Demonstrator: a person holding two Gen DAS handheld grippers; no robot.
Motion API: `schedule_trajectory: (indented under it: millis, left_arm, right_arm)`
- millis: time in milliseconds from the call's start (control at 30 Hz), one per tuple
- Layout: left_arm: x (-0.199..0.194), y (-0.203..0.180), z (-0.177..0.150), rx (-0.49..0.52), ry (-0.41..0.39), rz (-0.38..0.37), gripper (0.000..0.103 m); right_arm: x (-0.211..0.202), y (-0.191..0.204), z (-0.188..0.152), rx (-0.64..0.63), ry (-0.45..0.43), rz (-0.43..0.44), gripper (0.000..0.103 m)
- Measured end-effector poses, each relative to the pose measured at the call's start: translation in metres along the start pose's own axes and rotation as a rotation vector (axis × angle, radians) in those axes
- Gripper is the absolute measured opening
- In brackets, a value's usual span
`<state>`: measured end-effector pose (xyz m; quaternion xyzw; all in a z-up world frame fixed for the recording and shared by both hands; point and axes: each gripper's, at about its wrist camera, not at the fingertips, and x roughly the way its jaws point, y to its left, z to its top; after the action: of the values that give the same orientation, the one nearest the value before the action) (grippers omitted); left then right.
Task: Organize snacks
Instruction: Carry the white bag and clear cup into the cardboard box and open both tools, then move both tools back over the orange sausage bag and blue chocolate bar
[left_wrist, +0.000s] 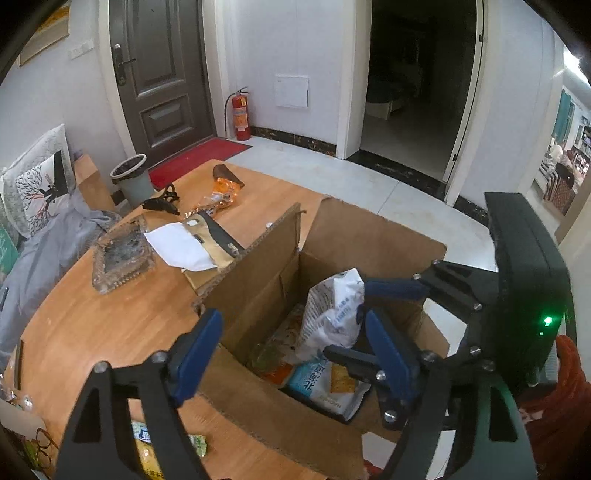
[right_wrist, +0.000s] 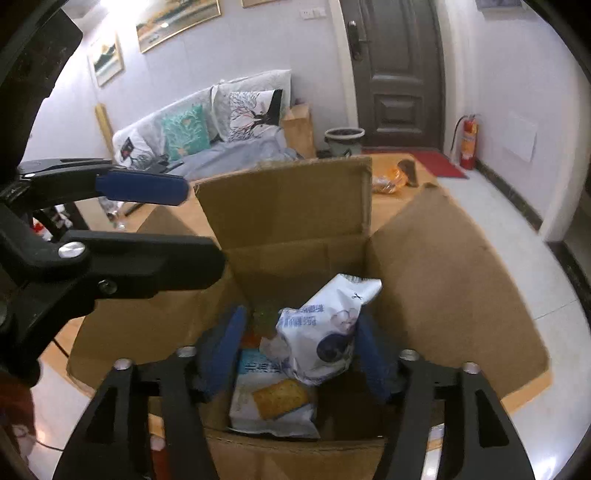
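Observation:
An open cardboard box (left_wrist: 258, 288) (right_wrist: 443, 280) stands on the wooden table (left_wrist: 110, 317). Inside lie a blue cracker packet (left_wrist: 325, 384) (right_wrist: 273, 398) and other snacks. A white and blue snack bag (left_wrist: 332, 314) (right_wrist: 321, 332) stands upright in the box between the fingers of my right gripper (right_wrist: 299, 343) (left_wrist: 364, 302), which is open around it, the right pad touching the bag. My left gripper (left_wrist: 291, 354) is open and empty over the box's near corner; it also shows in the right wrist view (right_wrist: 199, 225). A yellow and green snack packet (left_wrist: 147, 446) lies on the table under my left gripper.
On the table's far part lie an orange snack bag (left_wrist: 221, 195) (right_wrist: 388, 181), a glass ashtray (left_wrist: 122, 251), a white paper on a tan pouch (left_wrist: 188, 247) and a black clip (left_wrist: 162, 201). A bin (left_wrist: 131, 177), sofa and door stand beyond.

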<state>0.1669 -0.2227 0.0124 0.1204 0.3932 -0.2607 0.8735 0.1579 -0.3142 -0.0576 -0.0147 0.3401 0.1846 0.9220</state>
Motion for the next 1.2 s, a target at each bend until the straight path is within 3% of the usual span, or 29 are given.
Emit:
schedule_trajectory:
  millis: [300,700,967,1200]
  left_arm:
    - [-0.042,0.012,-0.008,-0.014,-0.068,0.024,0.085]
    - [-0.129,0.05,-0.051,-0.075,-0.153,0.133,0.088]
    - [-0.172,0.099,-0.117,-0.168,-0.168,0.248,0.089]
    - [-0.166,0.144,-0.196,-0.28,-0.111,0.32,0.089]
  right_arm:
    - [-0.035,0.032,0.006,-0.076,-0.056,-0.004,0.072]
    - [-0.067,0.1,0.018,-0.165,-0.104,0.049,0.073]
    - [-0.069,0.167,0.017,-0.249,-0.12,0.171,0.073]
    - [-0.032,0.218,0.007,-0.289,-0.04,0.303,0.073]
